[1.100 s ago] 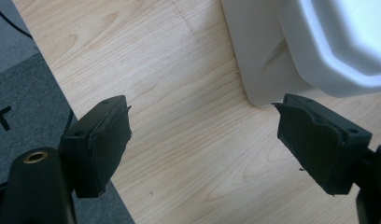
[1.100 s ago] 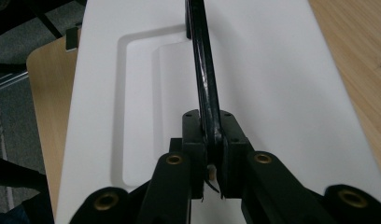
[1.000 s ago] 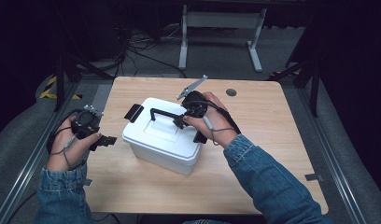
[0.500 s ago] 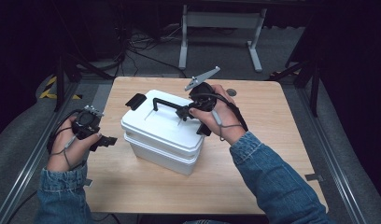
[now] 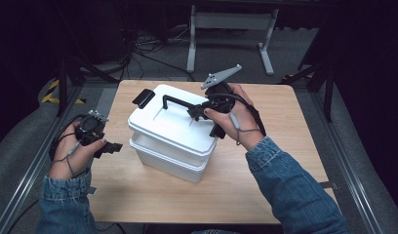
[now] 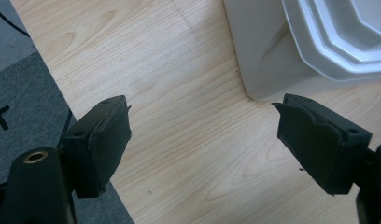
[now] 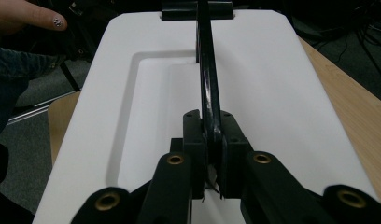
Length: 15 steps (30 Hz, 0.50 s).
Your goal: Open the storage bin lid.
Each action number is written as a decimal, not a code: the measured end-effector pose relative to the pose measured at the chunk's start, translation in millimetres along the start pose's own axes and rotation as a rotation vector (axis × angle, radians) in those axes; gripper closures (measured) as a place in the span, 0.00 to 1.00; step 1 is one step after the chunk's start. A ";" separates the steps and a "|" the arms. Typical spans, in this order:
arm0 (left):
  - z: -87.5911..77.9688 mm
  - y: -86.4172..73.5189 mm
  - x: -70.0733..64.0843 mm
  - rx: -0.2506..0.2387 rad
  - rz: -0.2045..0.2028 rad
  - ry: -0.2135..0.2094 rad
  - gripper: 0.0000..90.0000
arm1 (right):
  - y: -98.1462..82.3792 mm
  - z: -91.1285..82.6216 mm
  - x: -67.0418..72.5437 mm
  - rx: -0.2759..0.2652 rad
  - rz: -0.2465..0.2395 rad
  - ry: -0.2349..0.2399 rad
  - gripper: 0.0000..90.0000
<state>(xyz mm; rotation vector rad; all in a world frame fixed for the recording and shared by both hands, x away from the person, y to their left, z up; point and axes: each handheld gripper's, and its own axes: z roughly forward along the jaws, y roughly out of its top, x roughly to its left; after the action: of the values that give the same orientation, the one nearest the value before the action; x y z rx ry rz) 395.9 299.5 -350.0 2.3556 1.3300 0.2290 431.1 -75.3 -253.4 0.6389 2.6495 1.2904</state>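
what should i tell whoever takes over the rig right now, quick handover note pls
Right gripper: shut on the black handle of the white lid, holding the lid tilted, lifted off the white box on the side nearer the right hand.
Left gripper: open, nothing between the pads, over the bare table beside the box's left side.
Things: box in the middle of the wooden table; a black latch sticks out at the lid's far end.
Done: handle gripped, lid partly raised.
Left: probably lift the lid clear and set it down; the left gripper could steady the box.
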 end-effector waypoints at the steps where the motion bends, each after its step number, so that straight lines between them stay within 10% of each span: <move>1: 0.2 -0.2 0.2 0.001 -0.001 0.001 0.20 | 0.0 -1.7 -0.4 -0.003 -0.002 -0.002 0.94; 15: 3.3 0.4 0.9 0.014 0.002 -0.004 0.20 | -12.2 -39.8 -20.3 -0.012 0.037 -0.089 0.94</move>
<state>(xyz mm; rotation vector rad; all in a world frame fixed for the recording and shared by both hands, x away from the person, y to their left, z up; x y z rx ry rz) 397.9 299.2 -352.9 2.3676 1.3323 0.2160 433.9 -119.4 -239.3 0.7291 2.5687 1.2561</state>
